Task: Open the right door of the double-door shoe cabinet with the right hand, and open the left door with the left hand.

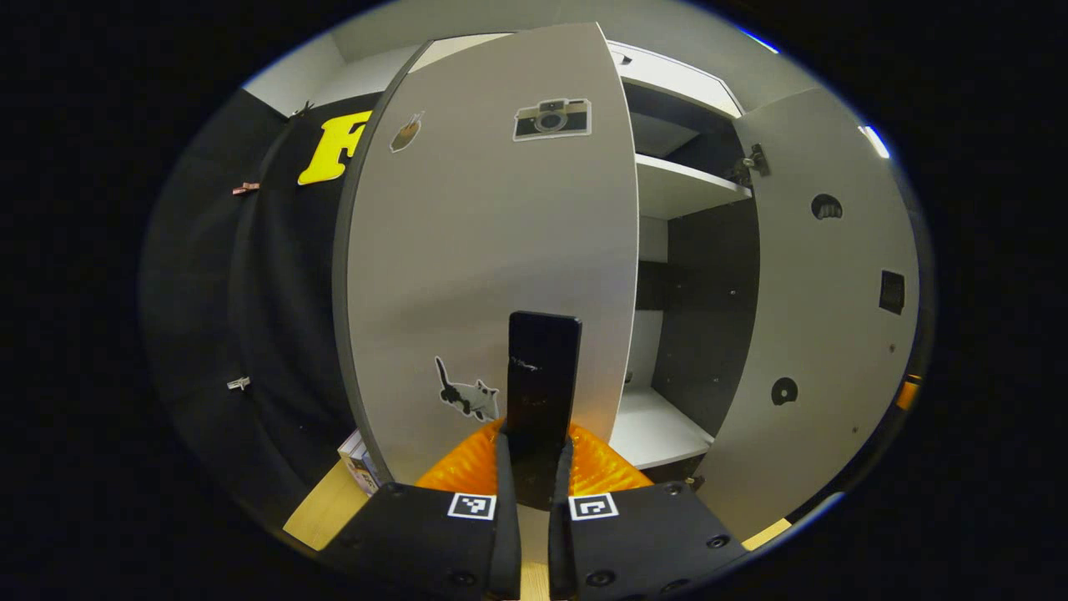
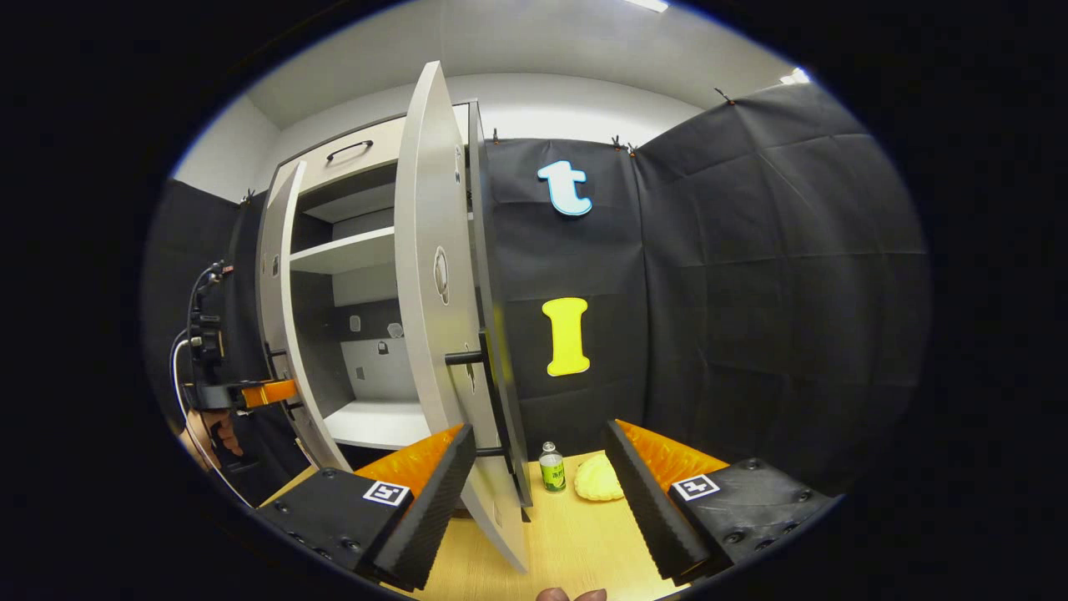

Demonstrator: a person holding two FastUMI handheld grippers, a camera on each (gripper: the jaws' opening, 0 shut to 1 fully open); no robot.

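clamping both fingers on the dark upright handle (image 1: 542, 392) of the left door (image 1: 484, 250), the left claw (image 1: 534, 463) is clenched on it, and that door stands swung partway out from the shoe cabinet (image 1: 680, 188), its sticker-covered front facing the left gripper view. past the door's free edge the cabinet's inside shows: a white shelf (image 1: 688, 185) above, a white bottom board (image 1: 655, 430) below, dark walls between. farther over, the right door (image 1: 822, 317) is swung wide, its inner face with hinge holes turned this way. in the right gripper view the right claw (image 2: 538, 492) is released, fingers spread wide apart, with the right door's edge (image 2: 434, 275) and its bar handle (image 2: 492, 401) just ahead between them but not gripped. beyond sit a small bottle (image 2: 550, 467) and a pale yellow object (image 2: 598, 479) on the wooden tabletop (image 2: 576, 542), and the left claw (image 2: 250, 392) shows far off at the other door. judging by this, the right door's step looks finished and the left door is the step in hand, roughly midway. the next move calls for keeping the grip and drawing the handle along the hinge's arc, not straight back, until the door stands as wide as its twin.
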